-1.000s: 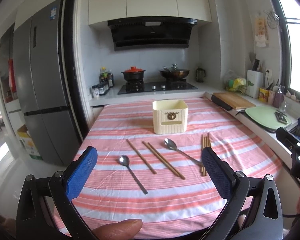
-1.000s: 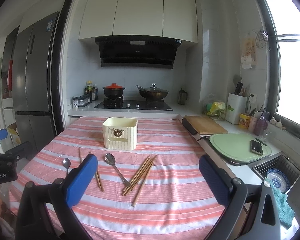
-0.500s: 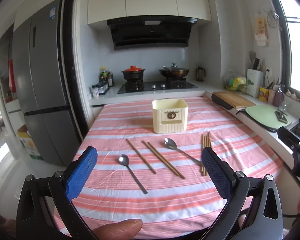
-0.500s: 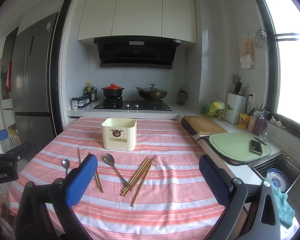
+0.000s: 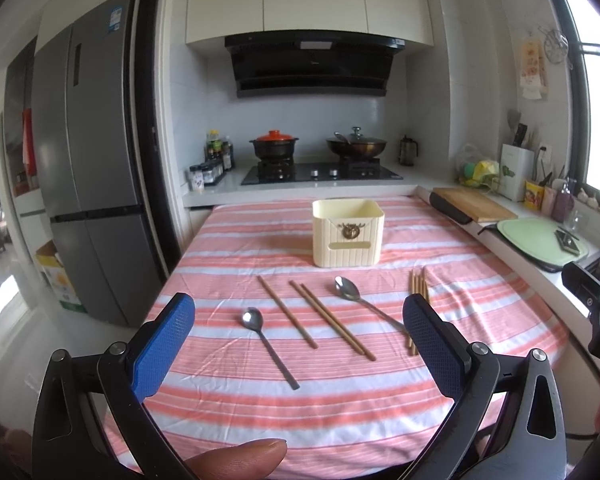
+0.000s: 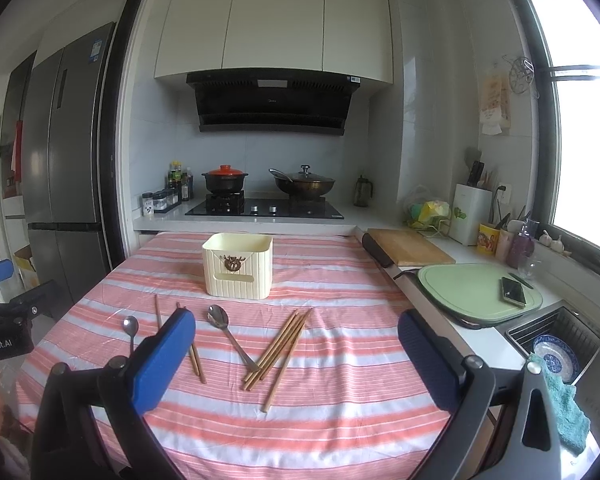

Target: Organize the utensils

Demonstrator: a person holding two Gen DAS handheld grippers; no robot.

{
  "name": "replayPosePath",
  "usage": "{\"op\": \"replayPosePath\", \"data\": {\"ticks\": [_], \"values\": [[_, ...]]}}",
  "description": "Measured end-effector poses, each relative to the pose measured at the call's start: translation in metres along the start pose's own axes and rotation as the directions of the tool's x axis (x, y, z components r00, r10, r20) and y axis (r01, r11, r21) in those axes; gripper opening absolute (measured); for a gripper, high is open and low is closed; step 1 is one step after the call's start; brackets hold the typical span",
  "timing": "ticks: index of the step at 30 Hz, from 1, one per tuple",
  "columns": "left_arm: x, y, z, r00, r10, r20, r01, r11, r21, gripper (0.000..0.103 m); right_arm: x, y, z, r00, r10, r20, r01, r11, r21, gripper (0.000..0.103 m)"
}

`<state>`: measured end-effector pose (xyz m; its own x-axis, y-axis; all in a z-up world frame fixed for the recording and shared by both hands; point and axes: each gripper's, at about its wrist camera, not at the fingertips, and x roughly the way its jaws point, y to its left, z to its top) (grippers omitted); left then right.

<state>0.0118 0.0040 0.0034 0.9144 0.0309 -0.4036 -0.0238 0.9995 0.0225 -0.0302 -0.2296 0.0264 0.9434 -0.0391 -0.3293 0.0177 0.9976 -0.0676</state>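
Holder: cream ribbed utensil box, upright, open-topped, at the bench's far middle.
Spoons: small spoon at left; large spoon mid-right, flat, bowls up.
Chopsticks: single chopstick; chopstick pair; chopstick bundle at right.

Right gripper gaped wide above striped tablecloth; chopsticks and spoon lay loose before cream holder, apart from it.

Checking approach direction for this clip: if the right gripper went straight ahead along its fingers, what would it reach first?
Probably the bundle of chopsticks on the striped tablecloth, with the larger spoon just left of it. The right gripper is open and empty; depth is uncertain.
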Motion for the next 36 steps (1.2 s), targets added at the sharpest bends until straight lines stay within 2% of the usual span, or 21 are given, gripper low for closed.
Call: {"op": "replayPosePath", "data": {"ticks": [11,19,22,24,27,30,36], "values": [[0.009,0.008,-0.001,1.0,0.027,-0.012,-0.027,0.999,-0.03,0.103,0.003,0.001,-0.002,1.0,0.001,-0.012,-0.001,1.0,-0.002,0.103],[0.035,0.016,-0.004,0.997,0.036,-0.064,-0.04,0.998,-0.053,0.103,0.021,-0.001,-0.005,0.999,-0.009,-0.045,0.009,1.0,-0.001,0.103],[0.058,0.029,-0.01,0.993,0.02,-0.115,-0.029,0.996,-0.08,0.103,0.035,-0.004,-0.009,0.997,-0.009,-0.074,0.009,1.0,0.004,0.103],[0.08,0.045,-0.017,0.985,-0.005,-0.171,-0.017,0.992,-0.127,0.103,0.051,-0.009,-0.016,0.994,-0.004,-0.107,0.006,1.0,0.011,0.103],[0.106,0.069,-0.033,0.973,0.029,-0.231,-0.07,0.983,-0.17,0.103,0.072,-0.018,-0.027,0.988,-0.009,-0.157,0.013,1.0,0.026,0.103],[0.131,0.082,-0.048,0.956,0.07,-0.286,-0.126,0.975,-0.184,0.103,0.097,-0.029,-0.042,0.977,-0.014,-0.214,0.023,0.999,0.04,0.103],[0.194,0.077,-0.067,0.917,0.091,-0.39,-0.161,0.975,-0.152,0.103,0.15,-0.045,-0.066,0.946,-0.001,-0.325,0.023,0.998,0.062,0.103]]}}
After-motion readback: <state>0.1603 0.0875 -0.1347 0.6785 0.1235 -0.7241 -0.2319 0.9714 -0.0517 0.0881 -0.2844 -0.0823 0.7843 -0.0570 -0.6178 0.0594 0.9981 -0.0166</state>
